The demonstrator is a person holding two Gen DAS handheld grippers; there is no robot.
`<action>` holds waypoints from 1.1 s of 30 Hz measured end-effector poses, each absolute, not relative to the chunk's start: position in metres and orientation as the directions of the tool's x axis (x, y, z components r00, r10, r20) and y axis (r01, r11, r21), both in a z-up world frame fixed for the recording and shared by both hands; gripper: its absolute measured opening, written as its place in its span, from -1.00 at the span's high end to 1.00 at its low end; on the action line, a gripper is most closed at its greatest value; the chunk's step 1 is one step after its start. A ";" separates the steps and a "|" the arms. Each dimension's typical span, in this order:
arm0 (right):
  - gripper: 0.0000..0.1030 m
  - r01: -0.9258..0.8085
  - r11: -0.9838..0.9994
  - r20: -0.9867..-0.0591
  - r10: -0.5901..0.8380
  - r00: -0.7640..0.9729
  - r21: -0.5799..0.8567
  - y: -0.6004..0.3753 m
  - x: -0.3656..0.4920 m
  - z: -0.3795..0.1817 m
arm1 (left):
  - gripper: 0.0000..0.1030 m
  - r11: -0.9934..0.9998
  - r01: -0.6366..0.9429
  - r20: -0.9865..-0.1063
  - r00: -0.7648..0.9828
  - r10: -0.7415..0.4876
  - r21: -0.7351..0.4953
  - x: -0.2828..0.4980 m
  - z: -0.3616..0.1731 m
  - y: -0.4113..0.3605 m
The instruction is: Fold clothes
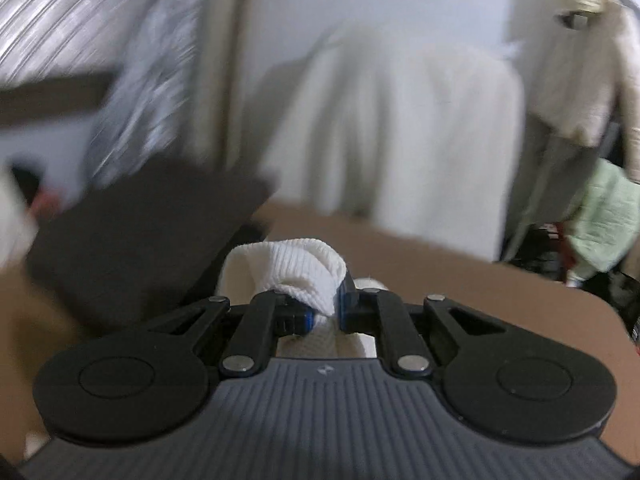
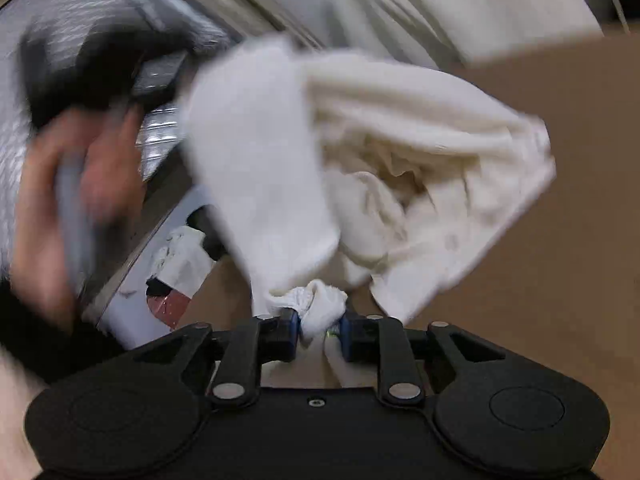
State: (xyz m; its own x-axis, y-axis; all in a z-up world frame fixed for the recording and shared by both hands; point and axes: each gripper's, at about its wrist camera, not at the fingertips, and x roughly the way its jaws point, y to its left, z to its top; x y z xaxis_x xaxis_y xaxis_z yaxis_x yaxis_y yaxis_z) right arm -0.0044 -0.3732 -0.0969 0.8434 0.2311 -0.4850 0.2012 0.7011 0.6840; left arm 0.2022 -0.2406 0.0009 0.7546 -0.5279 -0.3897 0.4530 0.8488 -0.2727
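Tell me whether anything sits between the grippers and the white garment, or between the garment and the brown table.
Nothing stands between them: the left gripper and right gripper are each shut on the white garment. Beyond it, the brown table looks bare on the right. A dark shape on the left is too blurred to judge.

The white garment [image 2: 400, 152] is a soft, cream-white knit, bunched and rumpled rather than flat; it billows up off the brown desk [image 2: 580, 220], its folds blurred. A ribbed edge [image 1: 304, 268] of it is gathered into a tight wad; elsewhere another corner is pinched likewise.
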 end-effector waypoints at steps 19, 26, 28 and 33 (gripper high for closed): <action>-0.36 0.345 0.917 -0.654 -0.138 0.743 0.198 -0.458 0.132 -0.104 | 0.79 0.876 0.206 -0.385 0.837 -0.388 -0.435 0.227 -0.094 -0.082; -0.79 0.329 0.940 -0.692 -0.177 0.700 0.092 -0.463 0.172 -0.108 | 0.79 0.845 0.012 -0.544 0.760 -0.355 -0.535 0.255 -0.117 -0.050; -0.77 0.297 0.949 -0.697 -0.143 0.702 0.105 -0.462 0.177 -0.116 | 0.79 0.848 0.000 -0.572 0.739 -0.357 -0.530 0.259 -0.123 -0.050; 0.65 0.181 0.964 -0.669 -0.005 0.743 0.193 -0.443 0.165 -0.114 | 0.79 0.837 0.033 -0.563 0.725 -0.396 -0.546 0.261 -0.125 -0.050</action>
State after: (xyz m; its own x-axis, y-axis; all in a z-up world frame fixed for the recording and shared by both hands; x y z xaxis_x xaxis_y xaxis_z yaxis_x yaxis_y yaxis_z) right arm 0.1653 -0.4431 -0.1138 0.7433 -0.0052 -0.6689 0.1808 0.9643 0.1933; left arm 0.2612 -0.0503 -0.1252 0.7251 -0.3960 -0.5634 0.0330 0.8372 -0.5459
